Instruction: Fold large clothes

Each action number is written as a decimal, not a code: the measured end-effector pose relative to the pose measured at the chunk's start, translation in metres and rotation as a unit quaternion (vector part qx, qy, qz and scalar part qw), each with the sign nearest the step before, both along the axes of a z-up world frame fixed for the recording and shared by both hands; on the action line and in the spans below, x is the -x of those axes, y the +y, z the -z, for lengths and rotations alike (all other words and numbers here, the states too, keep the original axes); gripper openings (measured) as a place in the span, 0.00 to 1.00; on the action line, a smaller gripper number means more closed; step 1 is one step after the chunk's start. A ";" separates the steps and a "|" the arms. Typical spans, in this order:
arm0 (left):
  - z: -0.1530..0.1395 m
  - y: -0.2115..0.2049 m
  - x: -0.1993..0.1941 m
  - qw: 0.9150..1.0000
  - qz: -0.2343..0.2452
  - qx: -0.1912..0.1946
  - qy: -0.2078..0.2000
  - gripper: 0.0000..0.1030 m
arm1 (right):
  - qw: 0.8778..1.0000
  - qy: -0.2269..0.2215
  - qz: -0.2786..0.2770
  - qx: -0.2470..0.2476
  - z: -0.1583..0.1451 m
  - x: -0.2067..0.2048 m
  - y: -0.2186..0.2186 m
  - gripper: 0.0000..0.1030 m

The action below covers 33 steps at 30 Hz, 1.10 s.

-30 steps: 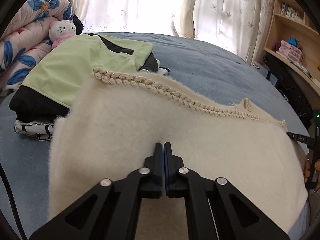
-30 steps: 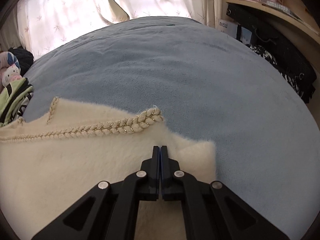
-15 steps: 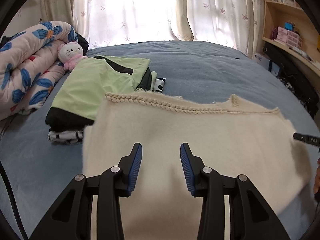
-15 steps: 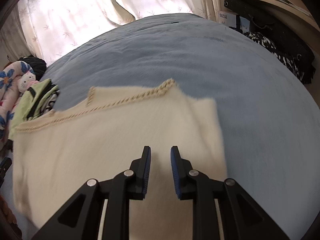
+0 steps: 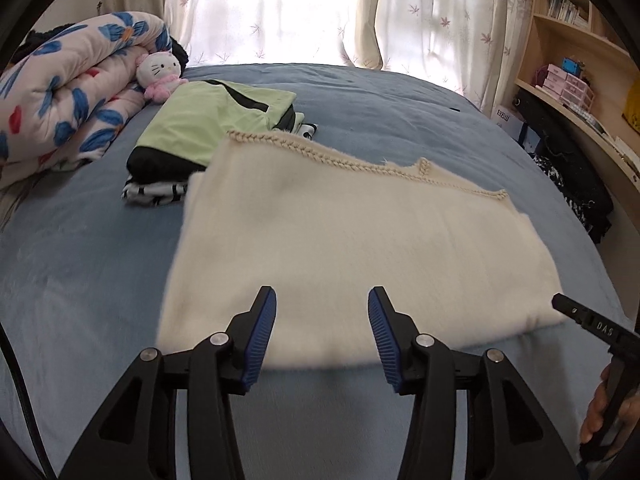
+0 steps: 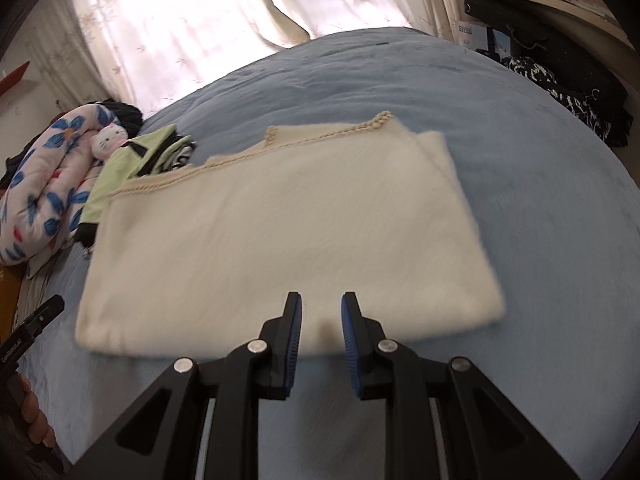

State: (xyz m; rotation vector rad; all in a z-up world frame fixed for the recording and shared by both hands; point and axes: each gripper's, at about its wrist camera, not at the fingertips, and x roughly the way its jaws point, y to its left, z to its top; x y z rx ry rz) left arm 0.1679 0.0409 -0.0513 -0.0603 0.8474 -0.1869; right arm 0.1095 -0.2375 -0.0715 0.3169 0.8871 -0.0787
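Cream fuzzy folded sweater [image 5: 352,248] lies flat on the blue bedspread [image 5: 380,112] — left gripper [image 5: 322,334] and right gripper [image 6: 320,334] gape wide, empty.

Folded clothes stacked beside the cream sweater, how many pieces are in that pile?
3 visible: a light green garment on top, a black one under it, and a black-and-white patterned one at the bottom. The cream sweater covers the pile's near corner, so more may be hidden.

Blue bed [image 5: 400,120], bright curtained window [image 5: 280,12]

Bare bedspread [image 6: 540,208] right of sweater [image 6: 280,232]; clothes pile [image 5: 208,136] against its left.
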 end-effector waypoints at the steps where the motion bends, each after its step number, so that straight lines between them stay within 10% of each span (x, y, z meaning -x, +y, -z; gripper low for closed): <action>1: 0.000 0.001 0.008 1.000 -0.003 0.005 0.001 0.46 | 1.000 -0.005 -0.004 0.000 -0.002 0.006 0.007 0.20; 8: 0.018 0.010 0.040 0.998 -0.017 0.042 0.032 0.47 | 0.999 -0.026 -0.026 -0.024 -0.008 0.030 0.036 0.39; 20: 0.079 0.023 0.048 0.989 -0.013 0.115 0.097 0.47 | 0.997 -0.013 -0.075 -0.007 0.011 0.027 0.084 0.39; 33: 0.143 0.080 -0.008 0.936 -0.073 0.329 0.100 0.47 | 0.996 0.001 -0.086 0.009 0.032 -0.001 0.106 0.39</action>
